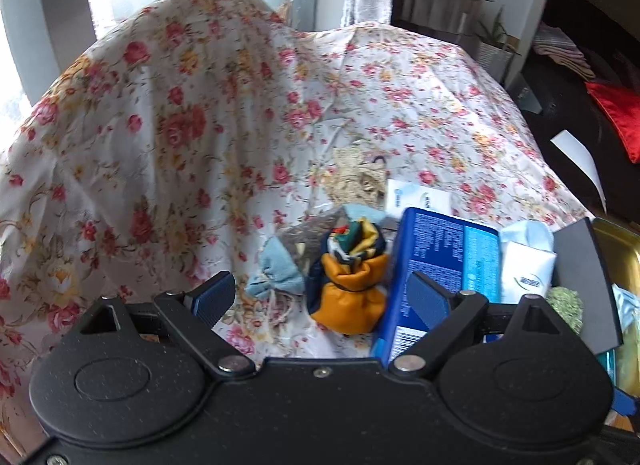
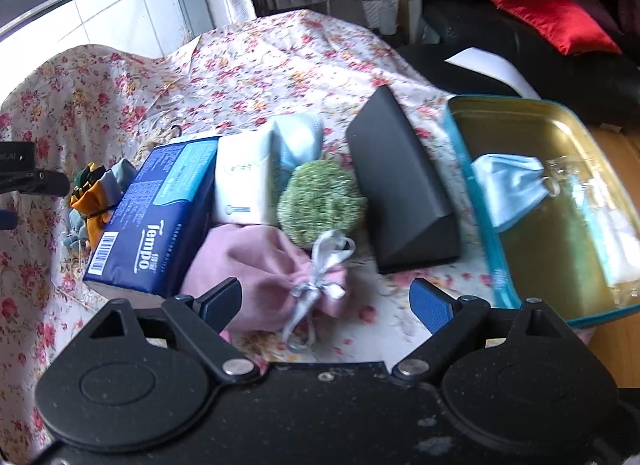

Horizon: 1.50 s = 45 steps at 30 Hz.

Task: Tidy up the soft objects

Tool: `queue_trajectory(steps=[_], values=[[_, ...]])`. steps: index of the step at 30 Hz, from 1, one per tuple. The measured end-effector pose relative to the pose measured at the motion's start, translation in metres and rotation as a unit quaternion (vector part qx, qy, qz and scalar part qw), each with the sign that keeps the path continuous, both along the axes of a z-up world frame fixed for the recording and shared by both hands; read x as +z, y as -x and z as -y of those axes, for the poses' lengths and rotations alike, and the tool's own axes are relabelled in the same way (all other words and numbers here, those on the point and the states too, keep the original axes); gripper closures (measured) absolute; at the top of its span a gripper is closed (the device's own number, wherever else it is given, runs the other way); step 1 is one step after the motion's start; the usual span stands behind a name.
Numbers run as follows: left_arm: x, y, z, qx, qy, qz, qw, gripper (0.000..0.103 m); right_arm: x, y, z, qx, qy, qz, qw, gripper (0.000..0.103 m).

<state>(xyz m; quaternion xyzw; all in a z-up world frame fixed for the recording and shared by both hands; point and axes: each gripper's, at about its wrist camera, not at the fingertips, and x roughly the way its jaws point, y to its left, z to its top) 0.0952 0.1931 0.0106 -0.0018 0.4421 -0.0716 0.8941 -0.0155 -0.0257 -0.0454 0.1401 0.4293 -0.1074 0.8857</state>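
Both sets of jaws stand wide and hold nothing. Between the left gripper's [image 1: 322,299] jaws sits an orange pouch [image 1: 347,303] on the floral-clothed surface [image 1: 160,137], with a blue tissue pack [image 1: 436,261] at the right jaw. A pink drawstring bag [image 2: 264,277] lies between the right gripper's [image 2: 326,301] jaws, a green pompom [image 2: 320,207] just beyond it, and a gold tin [image 2: 552,201] outside the right jaw.

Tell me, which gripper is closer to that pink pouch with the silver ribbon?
Right. The right gripper sits open right over the pink pouch; the left gripper is beyond the blue tissue pack, by the orange pouch.
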Motion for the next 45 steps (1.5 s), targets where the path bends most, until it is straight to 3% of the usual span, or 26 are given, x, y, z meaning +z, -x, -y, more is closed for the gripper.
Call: queue_trajectory(steps=[11,23,38,39,40,41,45], values=[[-0.003,0.007,0.018,-0.030,0.001,-0.011,0.9995,0.013,-0.013,-0.014,-0.001,0.022,-0.039,-0.006,0.999,0.014],[0.000,-0.016,-0.002,0.010,-0.007,-0.001,0.9999,0.013,-0.015,-0.014,-0.008,0.046,-0.034,-0.001,0.998,0.017],[-0.004,-0.019,0.008,0.002,-0.006,-0.011,0.9999,0.013,-0.005,-0.001,-0.009,0.056,-0.030,0.017,0.998,0.064],[-0.002,-0.018,0.011,-0.004,-0.006,-0.008,0.9999,0.013,-0.004,0.000,-0.009,0.056,-0.033,0.017,0.998,0.074],[0.000,-0.017,0.014,-0.009,-0.007,-0.004,0.9999,0.013,-0.003,0.001,-0.008,0.057,-0.038,0.017,0.997,0.090],[0.002,-0.016,0.017,-0.013,-0.008,-0.001,0.9999,0.013,-0.003,0.002,-0.007,0.063,-0.050,0.015,0.997,0.098],[0.006,-0.015,0.028,-0.023,0.000,0.000,0.9997,0.013,-0.007,0.008,-0.013,0.063,-0.045,0.004,0.997,0.102]])
